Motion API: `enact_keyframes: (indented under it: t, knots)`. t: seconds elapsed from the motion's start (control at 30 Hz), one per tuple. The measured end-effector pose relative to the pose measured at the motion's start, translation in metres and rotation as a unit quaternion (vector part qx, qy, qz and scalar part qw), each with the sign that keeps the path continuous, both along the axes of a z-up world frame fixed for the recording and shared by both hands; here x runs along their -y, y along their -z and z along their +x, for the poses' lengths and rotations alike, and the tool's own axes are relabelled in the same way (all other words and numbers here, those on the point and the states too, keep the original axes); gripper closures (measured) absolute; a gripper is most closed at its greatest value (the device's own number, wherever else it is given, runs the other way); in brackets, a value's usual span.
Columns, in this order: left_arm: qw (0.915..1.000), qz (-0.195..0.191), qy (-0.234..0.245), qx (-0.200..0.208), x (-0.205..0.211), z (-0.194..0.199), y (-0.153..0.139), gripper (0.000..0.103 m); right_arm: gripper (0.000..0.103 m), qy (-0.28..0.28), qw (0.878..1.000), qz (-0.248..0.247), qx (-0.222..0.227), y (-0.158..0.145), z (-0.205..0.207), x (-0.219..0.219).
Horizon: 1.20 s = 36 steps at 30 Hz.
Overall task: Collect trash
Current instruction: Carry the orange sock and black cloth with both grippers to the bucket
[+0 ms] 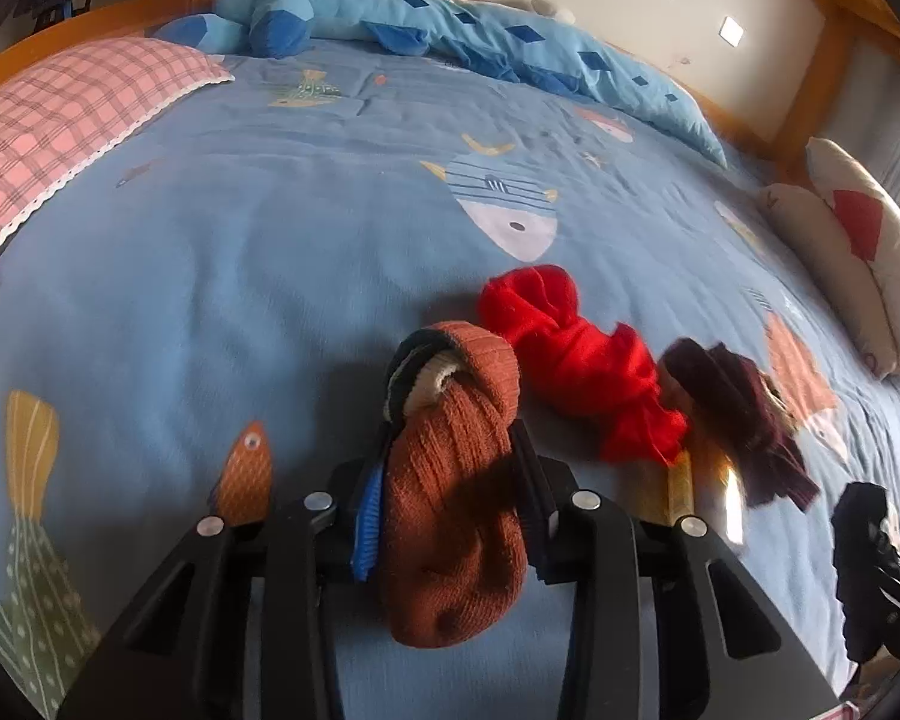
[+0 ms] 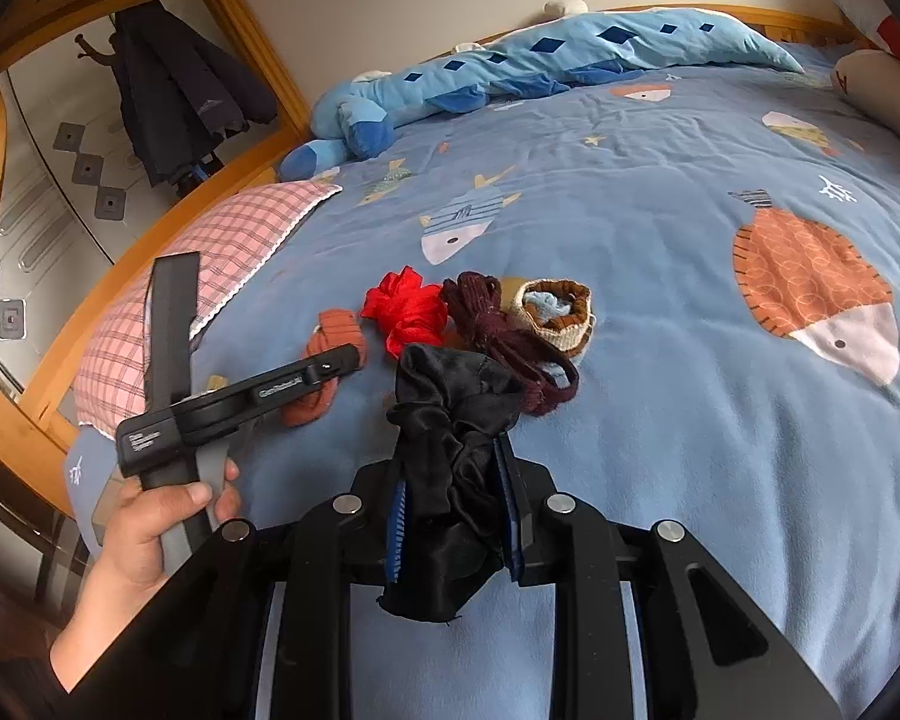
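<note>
While the left gripper (image 1: 450,450) clamps a rust-orange sock (image 1: 456,504) on the bed (image 1: 240,252), the right gripper (image 2: 450,468) pinches a black sock (image 2: 450,420) beside red (image 2: 408,309) and maroon socks (image 2: 498,330).

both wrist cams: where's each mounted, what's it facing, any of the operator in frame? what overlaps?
Left wrist: sits on the left gripper, looking down along its fingers across the bed; jaws shut on the rust sock; no hand shows.
Right wrist: on the right gripper, same slant; jaws shut on the black cloth; the person's left hand shows.
Shared: rust sock, red sock, maroon sock, blue plush, pink pillow.
</note>
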<state>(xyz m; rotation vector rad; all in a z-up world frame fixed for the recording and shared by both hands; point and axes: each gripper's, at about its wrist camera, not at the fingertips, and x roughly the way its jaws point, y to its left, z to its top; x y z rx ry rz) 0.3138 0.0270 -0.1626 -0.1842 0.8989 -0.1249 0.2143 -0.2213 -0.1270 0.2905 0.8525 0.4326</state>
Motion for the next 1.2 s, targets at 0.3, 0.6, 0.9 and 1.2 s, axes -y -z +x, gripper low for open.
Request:
enact_keyframes:
  t: [0.3, 0.6, 0.9, 1.2]
  knots:
    - [0.9977, -0.053, 0.041, 0.005, 0.009, -0.073, -0.017, 0.066, 0.079, 0.001, 1.000, 0.006, 0.001, -0.012, -0.034, 0.007]
    - [0.9900, -0.078, 0.117, 0.009, 0.047, -0.157, -0.031, 0.066, 0.079, 0.043, 0.999, 0.027, -0.003, -0.021, -0.099, 0.048]
    - [0.9725, -0.112, 0.204, 0.007, 0.108, -0.216, -0.046, 0.066, 0.079, 0.089, 0.995, 0.037, 0.012, -0.033, -0.173, 0.095]
    - [0.9419, -0.114, 0.316, -0.002, 0.194, -0.278, -0.051, 0.066, 0.079, 0.157, 0.987, 0.031, 0.024, -0.040, -0.260, 0.149]
